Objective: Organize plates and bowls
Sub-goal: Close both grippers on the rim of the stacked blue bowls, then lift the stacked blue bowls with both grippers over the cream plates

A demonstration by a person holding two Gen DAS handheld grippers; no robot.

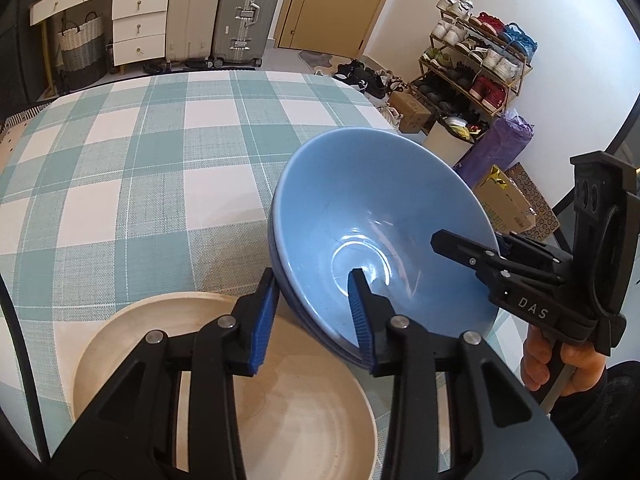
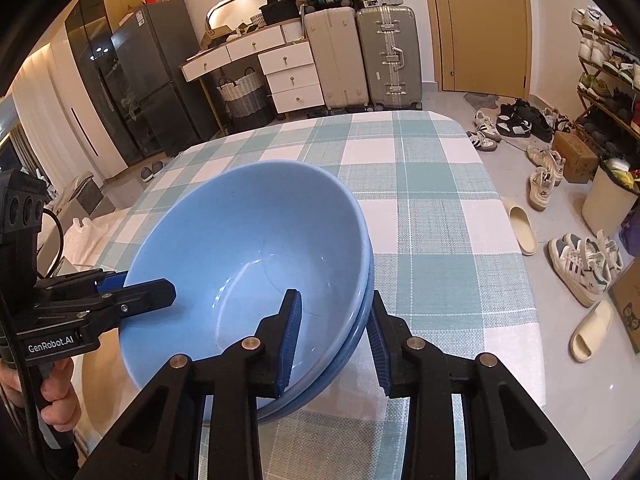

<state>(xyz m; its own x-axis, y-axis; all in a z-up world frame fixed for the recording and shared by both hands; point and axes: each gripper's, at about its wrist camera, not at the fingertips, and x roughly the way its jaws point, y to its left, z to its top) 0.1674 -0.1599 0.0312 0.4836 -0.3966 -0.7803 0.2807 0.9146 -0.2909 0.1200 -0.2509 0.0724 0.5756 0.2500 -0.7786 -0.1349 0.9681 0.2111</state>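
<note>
Two nested blue bowls (image 1: 372, 208) are held tilted above the checked tablecloth (image 1: 160, 168); they also show in the right wrist view (image 2: 248, 240). My left gripper (image 1: 316, 316) straddles their near rim, one pad inside and one outside, with a gap on the outer side. My right gripper (image 2: 334, 336) straddles the opposite rim the same way and shows in the left wrist view (image 1: 472, 256). The left gripper shows in the right wrist view (image 2: 132, 292). A cream plate (image 1: 224, 384) lies on the table below the left gripper, beside the bowls.
The table's right edge (image 2: 516, 280) drops to a floor with shoes and slippers (image 2: 592, 328). A shoe rack (image 1: 476, 64), cardboard boxes (image 1: 508, 204), suitcases (image 2: 360, 56) and a drawer unit (image 2: 288, 76) stand beyond the table.
</note>
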